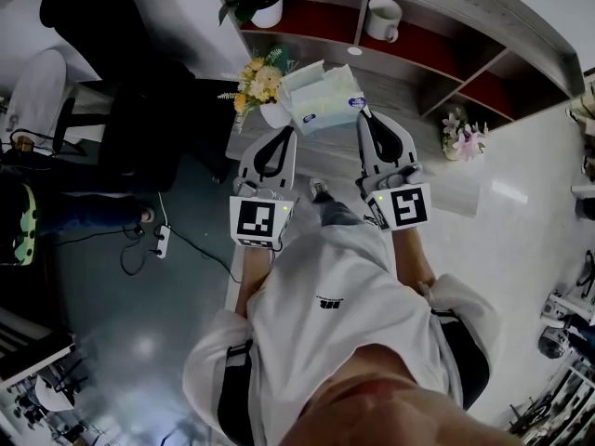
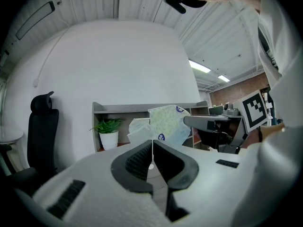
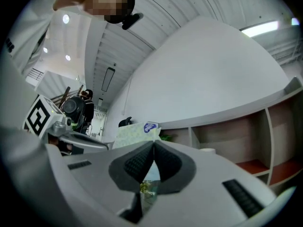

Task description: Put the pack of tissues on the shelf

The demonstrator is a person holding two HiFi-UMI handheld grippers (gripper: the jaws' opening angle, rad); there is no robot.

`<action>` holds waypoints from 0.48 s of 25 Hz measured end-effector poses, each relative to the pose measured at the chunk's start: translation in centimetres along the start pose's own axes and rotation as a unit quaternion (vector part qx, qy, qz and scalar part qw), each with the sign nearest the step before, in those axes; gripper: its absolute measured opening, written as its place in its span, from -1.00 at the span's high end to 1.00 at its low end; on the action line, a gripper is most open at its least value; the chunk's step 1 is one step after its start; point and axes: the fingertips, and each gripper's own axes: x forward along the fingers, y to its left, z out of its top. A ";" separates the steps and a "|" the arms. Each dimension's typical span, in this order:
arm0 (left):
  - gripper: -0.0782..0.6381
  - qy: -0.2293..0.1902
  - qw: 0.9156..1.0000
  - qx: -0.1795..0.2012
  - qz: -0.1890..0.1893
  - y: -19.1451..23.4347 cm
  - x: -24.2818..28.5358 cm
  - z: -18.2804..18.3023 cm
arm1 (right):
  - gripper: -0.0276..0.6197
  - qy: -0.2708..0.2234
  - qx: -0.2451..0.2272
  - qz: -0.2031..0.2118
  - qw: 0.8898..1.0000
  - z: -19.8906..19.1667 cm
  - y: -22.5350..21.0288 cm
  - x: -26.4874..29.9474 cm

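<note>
Head view: left gripper (image 1: 284, 133) and right gripper (image 1: 364, 114) each pinch an edge of white soft plastic-wrapped tissue pack (image 1: 323, 98), upper centre. We hold pack level, raise toward grey wooden shelf (image 1: 483, 17), upper right.

- Potted plant (image 1: 253, 3), far left.
- White mug (image 1: 383, 19), right of the plant.
- Yellow flowers (image 1: 258, 84), nearer.
- Pink flowers (image 1: 464, 137), right.
- Black office chair (image 1: 121, 54), left.

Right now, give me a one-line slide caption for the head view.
Left gripper and right gripper pinch opposite edges of the tissue pack, holding it before the shelf with its mug.
</note>
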 end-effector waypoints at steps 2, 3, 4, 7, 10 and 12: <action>0.69 0.001 1.000 0.000 -0.003 0.7 1.0 0.0 | 0.83 -0.001 0.002 -0.002 1.000 -0.2 -0.5 1.1; 0.69 0.001 1.000 0.000 -0.004 1.0 1.5 0.0 | 0.83 0.000 0.003 -0.002 1.000 -0.3 -0.7 1.6; 0.69 0.001 1.000 0.000 -0.006 1.3 2.1 0.0 | 0.83 0.000 0.003 -0.002 1.000 -0.5 -1.0 2.1; 0.69 0.004 1.000 -0.002 -0.010 2.1 3.5 -0.1 | 0.83 0.004 0.005 -0.002 1.000 -1.0 -1.7 3.6; 0.69 0.006 1.000 -0.006 -0.012 3.0 4.9 -0.4 | 0.83 0.008 0.005 -0.003 1.000 -1.7 -2.4 5.0; 0.69 0.007 1.000 -0.007 -0.014 3.5 5.7 -0.5 | 0.83 0.011 0.004 -0.004 1.000 -2.0 -2.9 5.8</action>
